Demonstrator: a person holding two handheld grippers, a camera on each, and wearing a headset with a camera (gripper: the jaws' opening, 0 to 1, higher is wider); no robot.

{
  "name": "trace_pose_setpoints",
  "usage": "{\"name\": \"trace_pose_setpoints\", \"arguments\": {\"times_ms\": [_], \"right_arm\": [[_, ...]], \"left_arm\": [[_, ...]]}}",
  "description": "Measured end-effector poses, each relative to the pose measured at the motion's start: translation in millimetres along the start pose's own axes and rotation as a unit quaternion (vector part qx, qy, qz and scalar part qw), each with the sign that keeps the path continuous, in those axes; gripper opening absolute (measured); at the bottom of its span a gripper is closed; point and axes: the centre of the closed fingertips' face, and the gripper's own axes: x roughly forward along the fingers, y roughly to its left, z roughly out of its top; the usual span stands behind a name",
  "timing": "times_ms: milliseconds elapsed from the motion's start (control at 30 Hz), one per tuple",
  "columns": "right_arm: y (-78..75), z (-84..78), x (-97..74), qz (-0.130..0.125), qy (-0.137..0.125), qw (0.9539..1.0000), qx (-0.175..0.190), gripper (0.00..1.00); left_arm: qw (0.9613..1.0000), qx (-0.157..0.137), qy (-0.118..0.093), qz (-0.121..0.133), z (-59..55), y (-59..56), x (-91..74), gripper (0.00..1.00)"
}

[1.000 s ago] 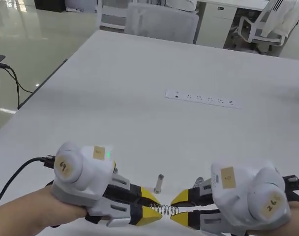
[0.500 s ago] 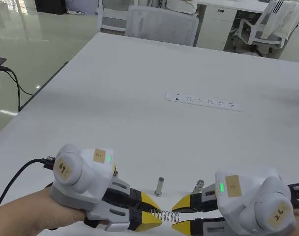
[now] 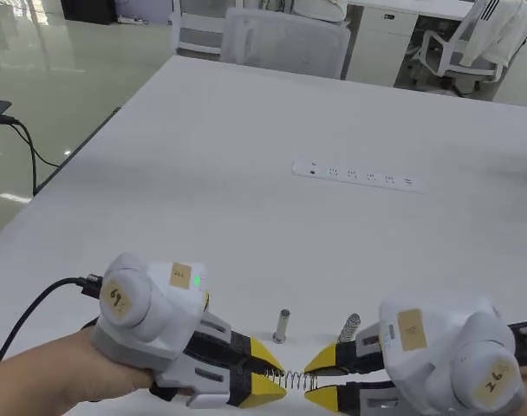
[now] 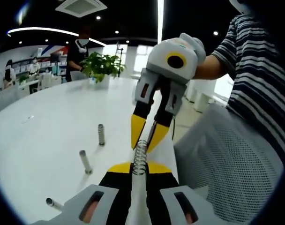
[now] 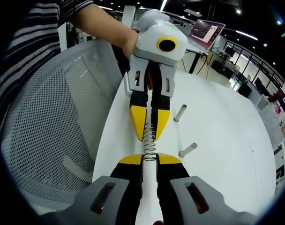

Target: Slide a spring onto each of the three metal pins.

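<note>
A small steel spring (image 3: 291,379) hangs level between my two grippers near the table's front edge. My left gripper (image 3: 279,382) is shut on one end of the spring (image 4: 140,157). My right gripper (image 3: 310,382) is shut on the other end of the spring (image 5: 150,140), facing the left one tip to tip. Just beyond them a bare metal pin (image 3: 282,325) stands upright. To its right is a pin wearing a spring (image 3: 350,328). In the left gripper view I see the sprung pin (image 4: 101,134), a bare pin (image 4: 85,161) and a third bare pin (image 4: 53,204).
A white power strip (image 3: 357,176) lies across the middle of the white table (image 3: 246,156). A black cable (image 3: 29,312) trails from my left gripper off the table's left edge. Office chairs (image 3: 285,39) stand beyond the far edge. A mesh chair back (image 5: 63,117) is close behind me.
Both grippers have dipped slightly toward the front edge, with the spring still held between them. The pins have not moved.
</note>
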Motion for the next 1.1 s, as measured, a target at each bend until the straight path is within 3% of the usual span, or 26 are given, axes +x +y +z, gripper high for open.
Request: {"name": "trace_pose_setpoints", "arguments": {"times_ms": [267,633,1100], "right_arm": [[-2.4,13.8,-5.9,0.004,-0.02,0.9998,0.005,0.07],[-4.8,27.3,-10.0,0.007,-0.047,0.9987,0.021,0.07],[-4.5,36.4,-9.2,0.007,-0.061,0.9978,0.025,0.07]], "left_arm": [[1.0,0.0,0.009,0.003,-5.8,0.2,0.2,0.03],[1.0,-0.002,0.003,0.006,-3.8,1.3,-1.4,0.03],[0.9999,0.008,0.009,0.011,-5.9,2.4,2.5,0.03]]}}
